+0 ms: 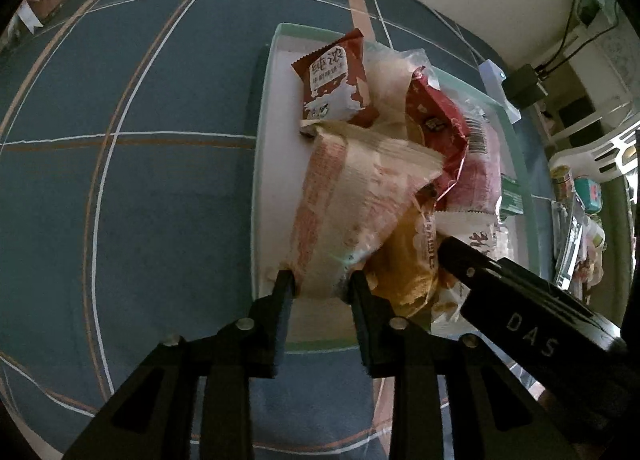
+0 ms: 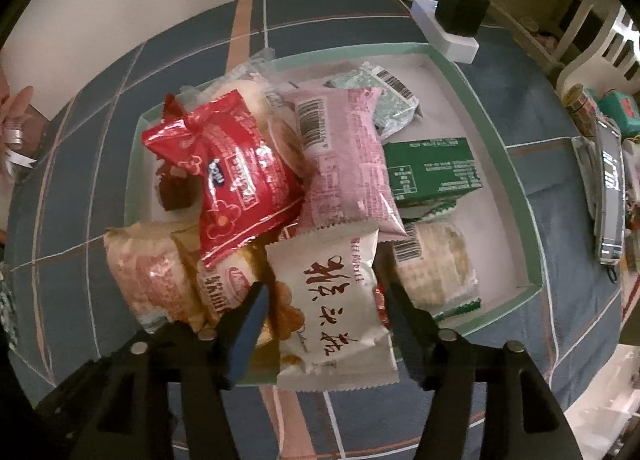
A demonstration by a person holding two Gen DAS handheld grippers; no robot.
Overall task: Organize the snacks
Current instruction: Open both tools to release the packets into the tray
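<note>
A pale green tray [image 1: 262, 108] [image 2: 492, 116] on the blue checked cloth holds several snack packs. My left gripper [image 1: 322, 280] is shut on the near end of a cream and pink pack [image 1: 344, 200], which shows at the tray's left in the right wrist view [image 2: 148, 272]. My right gripper [image 2: 324, 292] has its fingers on either side of a white pack with red characters [image 2: 336, 308]; the pack lies in the tray's near edge and the jaws look open around it. The right gripper body [image 1: 532, 300] shows in the left wrist view.
In the tray lie a brown pack [image 1: 336, 76], a red pack [image 2: 232, 176], a pink pack [image 2: 348, 156], a green box [image 2: 432, 168], a rice-cracker pack [image 2: 432, 264] and a yellow pack [image 1: 404, 260]. A white power strip with a black adapter [image 2: 460, 16] lies behind. Clutter sits at right [image 2: 608, 180].
</note>
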